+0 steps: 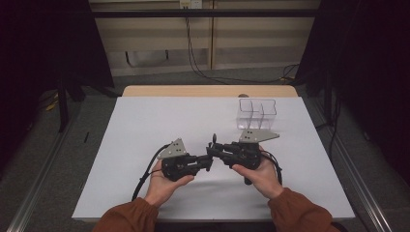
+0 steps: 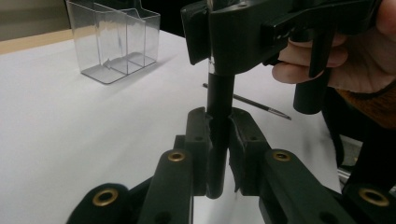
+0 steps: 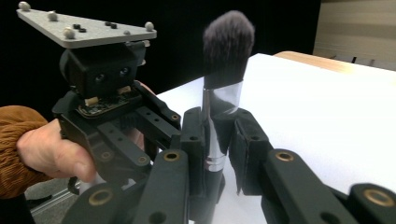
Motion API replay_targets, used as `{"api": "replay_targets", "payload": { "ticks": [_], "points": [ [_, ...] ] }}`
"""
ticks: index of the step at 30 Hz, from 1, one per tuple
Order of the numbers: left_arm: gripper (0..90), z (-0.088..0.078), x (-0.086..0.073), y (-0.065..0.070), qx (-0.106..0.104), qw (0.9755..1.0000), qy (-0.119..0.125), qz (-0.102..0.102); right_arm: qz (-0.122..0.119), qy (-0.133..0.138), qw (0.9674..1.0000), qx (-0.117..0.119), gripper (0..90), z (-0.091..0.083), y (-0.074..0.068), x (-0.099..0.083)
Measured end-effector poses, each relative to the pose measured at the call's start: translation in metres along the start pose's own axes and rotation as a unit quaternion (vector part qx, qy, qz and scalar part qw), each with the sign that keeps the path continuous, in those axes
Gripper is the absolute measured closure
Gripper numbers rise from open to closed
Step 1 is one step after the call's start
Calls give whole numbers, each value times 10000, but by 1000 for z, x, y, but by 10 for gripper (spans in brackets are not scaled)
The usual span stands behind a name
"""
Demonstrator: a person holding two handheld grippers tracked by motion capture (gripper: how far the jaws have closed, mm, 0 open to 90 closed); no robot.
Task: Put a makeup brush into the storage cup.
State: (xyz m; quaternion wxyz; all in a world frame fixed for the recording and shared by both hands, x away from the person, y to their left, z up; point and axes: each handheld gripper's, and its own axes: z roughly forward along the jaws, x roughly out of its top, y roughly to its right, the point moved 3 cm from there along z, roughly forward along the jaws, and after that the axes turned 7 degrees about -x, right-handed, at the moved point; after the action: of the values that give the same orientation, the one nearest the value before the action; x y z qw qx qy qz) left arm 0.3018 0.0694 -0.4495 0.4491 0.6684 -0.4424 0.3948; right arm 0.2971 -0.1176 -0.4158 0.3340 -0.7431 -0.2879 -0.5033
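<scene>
Clear 2-compartment organizer (image 1: pixel 256 114) empty; L gripper (image 1: pixel 209 162) & R gripper (image 1: pixel 212 149) both clamp makeup brush (image 3: pixel 219 84).

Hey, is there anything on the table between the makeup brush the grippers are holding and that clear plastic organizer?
Nothing visible does. The makeup brush is clamped by both the left gripper and right gripper, and only bare white table lies toward the clear organizer.

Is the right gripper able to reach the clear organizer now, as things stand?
Probably yes, but not freely: the table between the right gripper and the clear organizer is bare, yet the left gripper also clamps the makeup brush it holds.
</scene>
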Motion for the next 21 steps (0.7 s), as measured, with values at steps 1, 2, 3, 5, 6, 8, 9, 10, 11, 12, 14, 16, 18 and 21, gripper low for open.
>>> {"api": "replay_targets", "payload": {
  "ticks": [1,2,3,5,6,8,9,10,11,12,14,16,18,21],
  "points": [
    [788,0,0,1,-18,10000,25,-10,9,1,10000,8,772,0,0,0],
    [786,0,0,1,-16,10000,49,-14,20,-2,10000,24,772,0,0,1],
    [783,0,0,1,-9,10000,50,-3,25,5,10000,52,773,0,0,1],
    [772,-1,0,0,21,10000,57,0,19,13,10000,50,773,0,0,2],
    [750,-1,0,0,40,10000,57,-2,20,13,10000,49,774,0,0,2],
    [731,-1,1,-1,62,9999,86,-25,5,20,10000,45,774,0,-1,2],
    [708,-1,1,0,87,9999,87,-25,5,22,10000,53,774,-1,-1,3],
    [697,-1,1,0,81,9999,93,-30,0,22,10000,51,774,-1,-1,3],
    [695,0,1,0,71,9999,79,-5,-6,33,10000,54,774,-1,-1,3],
    [682,0,1,0,83,9999,81,-4,-10,38,10000,79,775,-1,-2,4],
    [649,0,0,0,119,9999,78,-23,-39,68,9999,78,774,-1,-2,5],
    [615,0,1,0,166,9998,66,-6,0,75,10000,61,775,-2,-1,5],
    [587,-1,1,-1,125,9999,89,-64,-2,100,9999,45,775,-3,0,6],
    [518,-3,2,-1,192,9998,89,-51,22,120,9999,42,775,-4,1,6]
  ]
}}
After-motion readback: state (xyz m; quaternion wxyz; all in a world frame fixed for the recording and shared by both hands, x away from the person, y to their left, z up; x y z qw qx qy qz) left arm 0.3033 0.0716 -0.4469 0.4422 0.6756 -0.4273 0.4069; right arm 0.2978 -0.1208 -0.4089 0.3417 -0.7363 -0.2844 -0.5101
